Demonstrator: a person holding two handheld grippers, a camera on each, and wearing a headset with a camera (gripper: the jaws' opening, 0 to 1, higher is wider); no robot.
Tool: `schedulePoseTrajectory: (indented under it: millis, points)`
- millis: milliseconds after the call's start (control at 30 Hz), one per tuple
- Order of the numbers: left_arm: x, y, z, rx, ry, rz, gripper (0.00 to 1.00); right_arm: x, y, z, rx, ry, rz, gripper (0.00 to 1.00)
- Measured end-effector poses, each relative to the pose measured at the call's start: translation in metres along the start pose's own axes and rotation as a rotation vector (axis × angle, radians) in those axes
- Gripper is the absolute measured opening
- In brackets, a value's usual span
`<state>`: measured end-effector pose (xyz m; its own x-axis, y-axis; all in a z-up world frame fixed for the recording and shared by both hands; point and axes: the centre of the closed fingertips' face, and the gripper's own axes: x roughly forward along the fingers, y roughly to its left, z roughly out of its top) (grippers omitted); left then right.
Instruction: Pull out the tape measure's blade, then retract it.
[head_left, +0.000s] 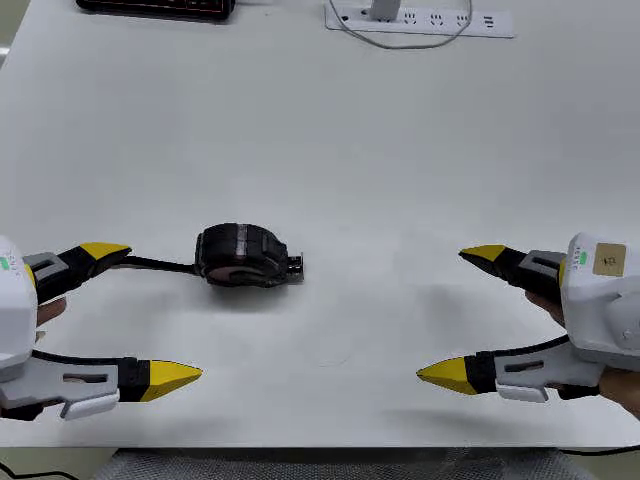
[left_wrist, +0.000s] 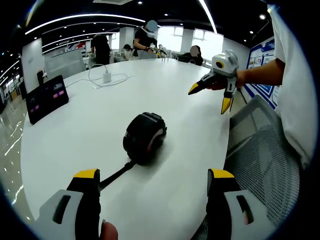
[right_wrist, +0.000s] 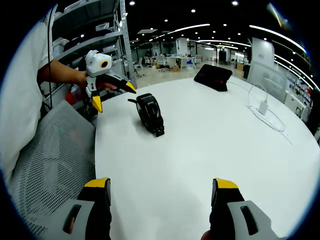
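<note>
On the left, the left gripper (head_left: 160, 310) is held wide open, and nothing is held in it. Its top tip is seen just beside a thin black strap (head_left: 160, 264) that runs to the tape (head_left: 240, 257). The tape is set on the white surface (head_left: 330, 150), a bit left of the middle, between the two grippers. The blade is not pulled out yet. Its small hook (head_left: 296, 265) is seen poking out on the right side of the tape. On the right, the right gripper (head_left: 441, 314) is also held wide open and empty, well apart from the tape.

The tape looks hard and chunky, with a black, rubbery skin. It can likely be squeezed firmly without harm, and it should not slip much. It is probably a little heavy. It is best held across its fat middle by the left gripper. The hook is small and thin, so it must be pinched with care by the right gripper. The blade is likely thin, springy metal. It may snap back fast if let go, so it should be let back in slowly.
</note>
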<state>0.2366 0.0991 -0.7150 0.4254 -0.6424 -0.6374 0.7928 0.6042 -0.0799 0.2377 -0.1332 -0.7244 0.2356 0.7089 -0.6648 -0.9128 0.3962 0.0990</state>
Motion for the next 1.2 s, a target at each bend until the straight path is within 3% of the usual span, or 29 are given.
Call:
schedulePoseTrajectory:
  millis: [1200]
  points:
    - [0.021, 0.02, 0.013, 0.117, 0.057, -0.06, 0.79, 0.028, -0.019, 0.014, -0.086, 0.027, 0.048, 0.8]
